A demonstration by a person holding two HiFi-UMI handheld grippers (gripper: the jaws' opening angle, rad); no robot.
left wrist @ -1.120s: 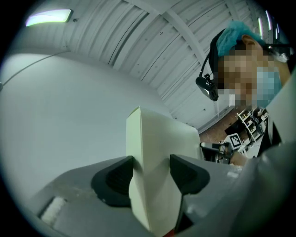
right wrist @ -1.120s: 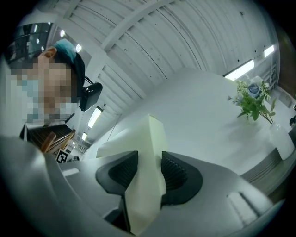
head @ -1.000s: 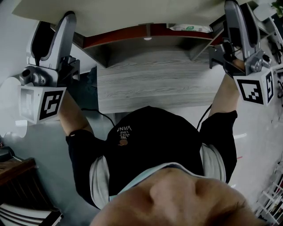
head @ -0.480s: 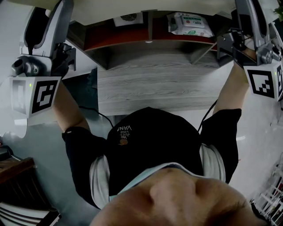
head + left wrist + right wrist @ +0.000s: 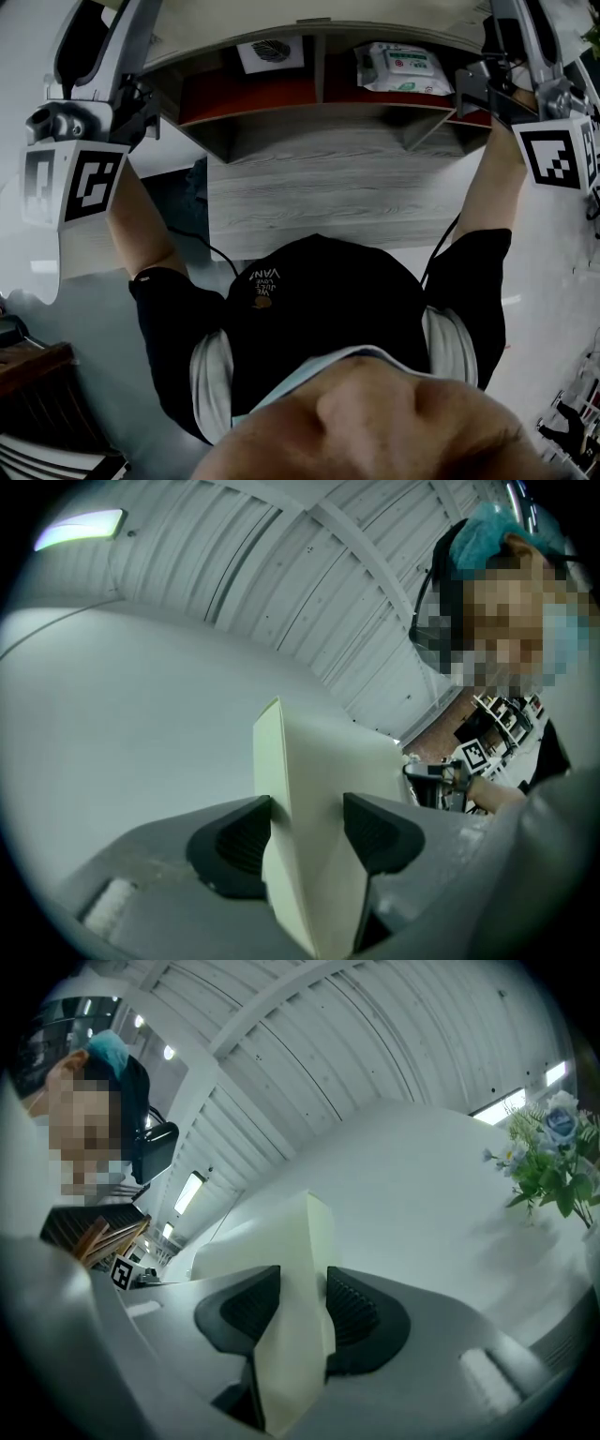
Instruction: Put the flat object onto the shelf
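Flat object, a cream board, held up high along the top edge of the head view, one end in each claw. Left gripper pinching one end, pads against both faces. Right gripper clamped on the other end the same way. Below the board: shelf, grey wood grain with red-brown inner backs. Left compartment taken by a white box with a fan print, right one by a pack of wipes, upright divider between them. Board apart from the shelf, touching nothing but the pads. Pale floor open on both sides of the shelf, black cable trailing at its left. Flowers off to the right gripper's side, well apart.
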